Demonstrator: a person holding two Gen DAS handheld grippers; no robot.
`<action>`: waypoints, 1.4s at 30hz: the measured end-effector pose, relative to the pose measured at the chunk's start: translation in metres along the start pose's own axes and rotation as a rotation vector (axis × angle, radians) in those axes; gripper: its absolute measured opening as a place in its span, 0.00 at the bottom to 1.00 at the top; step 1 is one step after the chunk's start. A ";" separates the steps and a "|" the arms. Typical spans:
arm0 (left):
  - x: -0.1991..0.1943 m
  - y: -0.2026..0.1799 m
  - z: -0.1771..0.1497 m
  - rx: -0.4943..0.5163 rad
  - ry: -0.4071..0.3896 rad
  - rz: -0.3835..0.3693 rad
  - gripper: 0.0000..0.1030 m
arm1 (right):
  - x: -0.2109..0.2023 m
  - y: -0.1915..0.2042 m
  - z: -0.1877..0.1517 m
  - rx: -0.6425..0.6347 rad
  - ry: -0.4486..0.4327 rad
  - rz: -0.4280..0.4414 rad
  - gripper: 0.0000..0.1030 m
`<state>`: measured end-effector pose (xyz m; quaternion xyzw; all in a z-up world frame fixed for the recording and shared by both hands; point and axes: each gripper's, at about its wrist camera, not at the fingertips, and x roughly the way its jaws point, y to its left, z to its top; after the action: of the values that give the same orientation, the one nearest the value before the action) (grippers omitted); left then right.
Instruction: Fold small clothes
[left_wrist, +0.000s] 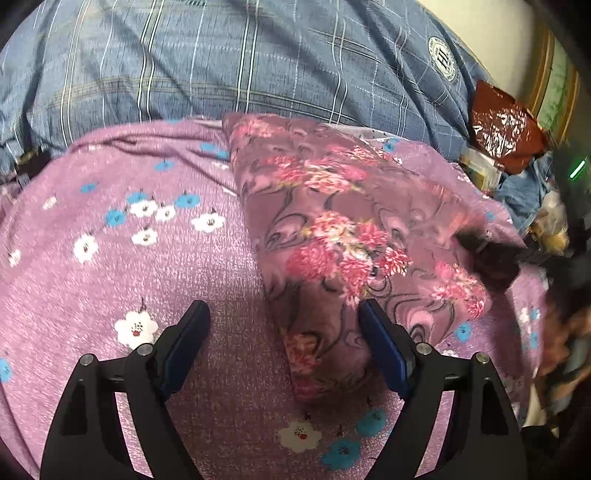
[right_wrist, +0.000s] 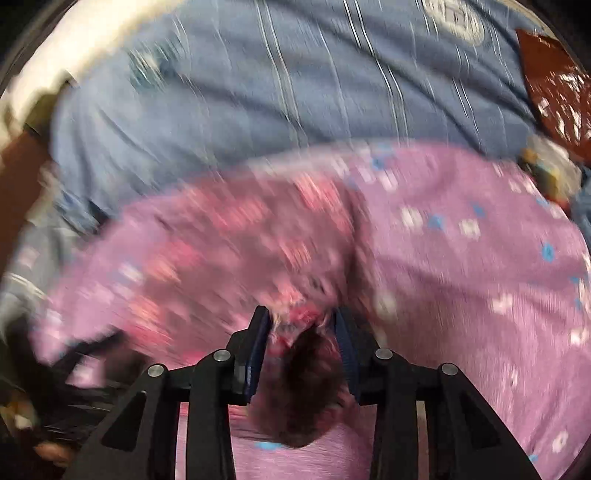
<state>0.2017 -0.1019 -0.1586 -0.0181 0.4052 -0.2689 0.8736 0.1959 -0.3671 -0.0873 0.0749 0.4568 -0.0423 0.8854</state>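
- Your left tool hangs released, fingers wide apart, over the near tip of the floral garment; nothing is pinched.
- Your right tool has a bunch of the floral cloth between its fingers; that view is badly smeared, so I cannot tell whether the pads actually press on it.
- The garment lies on the purple flowered sheet of the bed, toward its right side, with the far end near the blue plaid duvet.
- Risk: the cloth could slip out mid-swing if the right grip is loose.
- Risk: the left tool could nip the sheet along with the tip.
- Count: one garment, two tools, one sheet, one duvet.
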 end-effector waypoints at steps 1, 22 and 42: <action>-0.001 0.002 0.000 -0.005 0.009 -0.010 0.81 | 0.012 -0.002 -0.004 0.014 0.032 -0.016 0.33; -0.006 0.009 0.012 -0.001 -0.051 0.060 0.81 | 0.087 0.028 0.058 0.166 0.013 0.018 0.11; -0.001 -0.005 0.008 0.018 -0.059 0.102 0.81 | 0.016 0.026 -0.022 0.073 -0.067 -0.006 0.17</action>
<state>0.2047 -0.1067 -0.1516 0.0027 0.3773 -0.2273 0.8977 0.1914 -0.3377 -0.1103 0.1045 0.4254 -0.0639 0.8966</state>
